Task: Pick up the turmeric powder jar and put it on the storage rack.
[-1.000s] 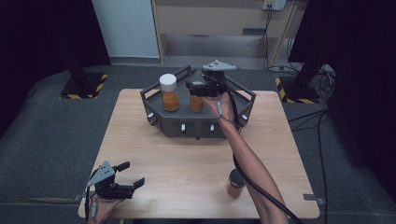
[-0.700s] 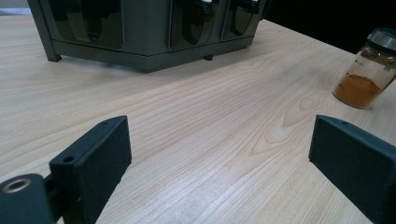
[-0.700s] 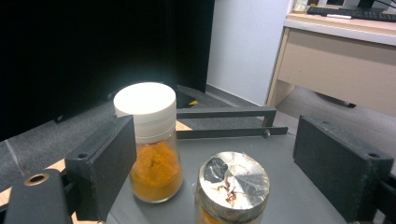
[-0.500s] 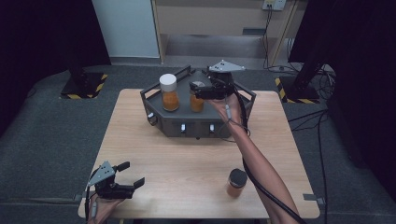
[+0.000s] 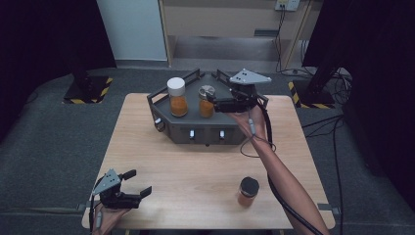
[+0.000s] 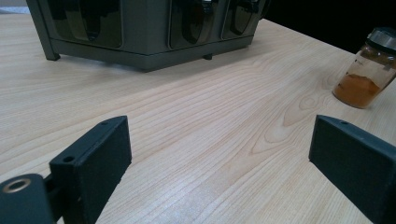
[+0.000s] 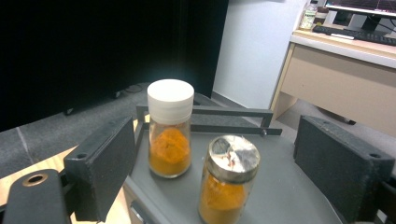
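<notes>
Just ahead (between open jaws), silver-lidded jar (image 7: 229,181).

From where I stand, the person's left hand (image 5: 105,219) runs off the near edge of the high view, so little beyond the knuckles can be made out. In the left gripper view the grey rack (image 6: 140,28) is cut off at the top, its dark front recesses too shadowed to read, and the jar of orange powder (image 6: 365,70) at far right loses part of its cap to the frame edge. In the right gripper view the foil-topped jar (image 7: 228,184) is sliced off at the bottom, and the items on the far desk (image 7: 345,51) are too blurred to name. Any label on the small dark-lidded jar (image 5: 248,191) is too small to tell.
</notes>
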Motion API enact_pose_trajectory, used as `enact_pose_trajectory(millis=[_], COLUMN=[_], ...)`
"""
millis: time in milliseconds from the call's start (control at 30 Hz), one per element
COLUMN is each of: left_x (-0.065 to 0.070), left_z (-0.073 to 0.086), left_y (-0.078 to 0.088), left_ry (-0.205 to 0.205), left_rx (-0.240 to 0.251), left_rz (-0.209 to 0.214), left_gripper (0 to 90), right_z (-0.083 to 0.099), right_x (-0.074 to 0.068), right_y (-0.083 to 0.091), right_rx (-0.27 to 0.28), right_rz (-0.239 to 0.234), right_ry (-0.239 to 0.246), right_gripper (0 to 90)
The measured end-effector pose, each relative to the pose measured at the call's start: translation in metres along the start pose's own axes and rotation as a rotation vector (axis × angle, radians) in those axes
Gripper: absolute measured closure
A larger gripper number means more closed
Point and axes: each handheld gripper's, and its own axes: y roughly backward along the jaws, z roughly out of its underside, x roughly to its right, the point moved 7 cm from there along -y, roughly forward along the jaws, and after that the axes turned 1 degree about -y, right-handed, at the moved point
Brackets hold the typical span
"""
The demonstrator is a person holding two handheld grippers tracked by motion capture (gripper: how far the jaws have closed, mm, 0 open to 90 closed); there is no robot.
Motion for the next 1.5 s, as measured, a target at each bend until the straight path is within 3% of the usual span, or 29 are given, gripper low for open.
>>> enact_pose_trajectory(millis=[367,767,1200,1500], left_x=[0.000,0.000,0.000,0.000], left_z=[0.000,0.000,0.000,0.000], left_y=[0.000,0.000,-0.001,-0.002], left_ry=[0.001,0.000,0.000,0.005], left_rx=[0.000,-0.001,-0.004,-0.003], left_rz=[-0.002,-0.003,-0.005,-0.002], left_gripper=[4.9,4.9,4.9,4.8], right_z=[0.013,0.035,0.068,0.092], right_x=[0.001,0.002,0.004,0.005], right_y=[0.035,0.074,0.106,0.128], right_rx=[0.012,0.028,0.011,-0.011], right_rz=[-0.017,-0.031,-0.019,0.015], right_ry=[0.008,-0.015,-0.039,-0.048], right_gripper=[12.7,12.3,12.0,11.6])
